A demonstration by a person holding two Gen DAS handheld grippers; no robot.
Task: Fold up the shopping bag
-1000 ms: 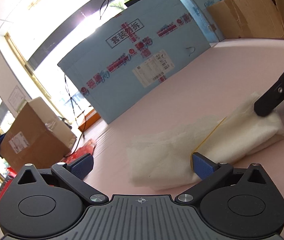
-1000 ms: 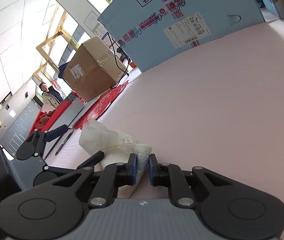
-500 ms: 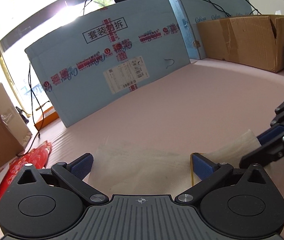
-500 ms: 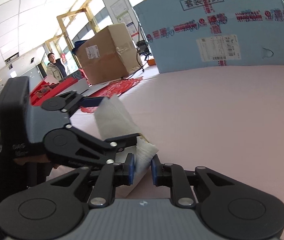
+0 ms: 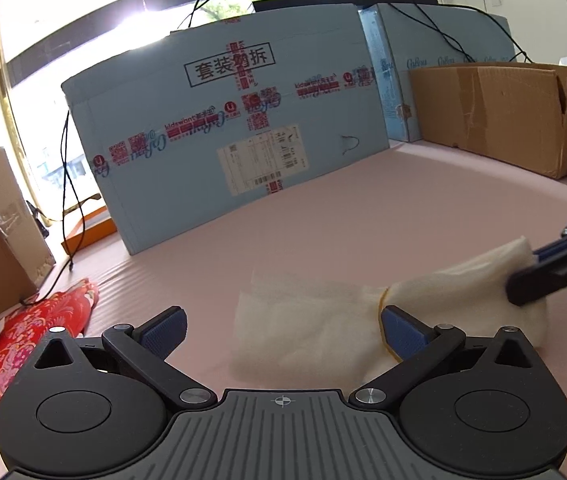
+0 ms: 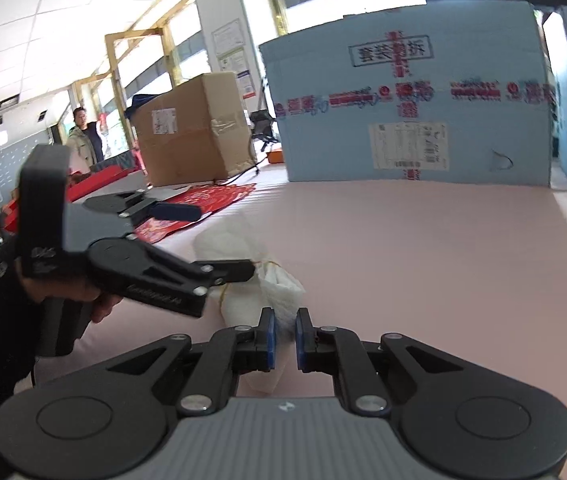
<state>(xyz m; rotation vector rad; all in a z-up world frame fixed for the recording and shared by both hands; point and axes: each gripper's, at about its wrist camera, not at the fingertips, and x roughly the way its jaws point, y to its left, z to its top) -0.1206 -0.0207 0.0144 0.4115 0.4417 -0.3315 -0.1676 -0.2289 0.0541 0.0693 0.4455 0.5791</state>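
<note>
**On pink bench: white shopping bag gripped at one end by right tool**

On the pink bench (image 5: 423,200), lying partly folded: white shopping bag (image 5: 315,328), thin and crumpled, with a yellow cord (image 5: 381,300) around its middle. Left part of the bag flat on the bench, right end lifted a little and drawn up toward the right tool (image 5: 531,272).

Right tool (image 6: 282,334): narrow, jaws closing at this moment, with the end of the shopping bag (image 6: 279,288) between the blue pads (image 6: 269,338). Seen from the left wrist, same grip visible at the right edge, black finger lying across the white fabric.

Left tool (image 5: 283,328): jaws standing wide, holding nothing. Right blue pad (image 5: 403,332) just beside the yellow cord, maybe touching the fabric, cannot tell. Left pad (image 5: 167,328) over bare bench, apart from the bag. From the right wrist view, left tool (image 6: 223,240) carried by a hand (image 6: 95,300) in a dark sleeve, one finger reaching over the bag.

Behind the bag, well apart: large blue carton (image 5: 227,132) with red tape and a white label. Brown cardboard box (image 5: 499,112) at the right of it. Red patterned cloth (image 5: 39,332) at the left edge of the bench. Far in the room, a person (image 6: 83,136) standing near another brown box (image 6: 191,128).
</note>
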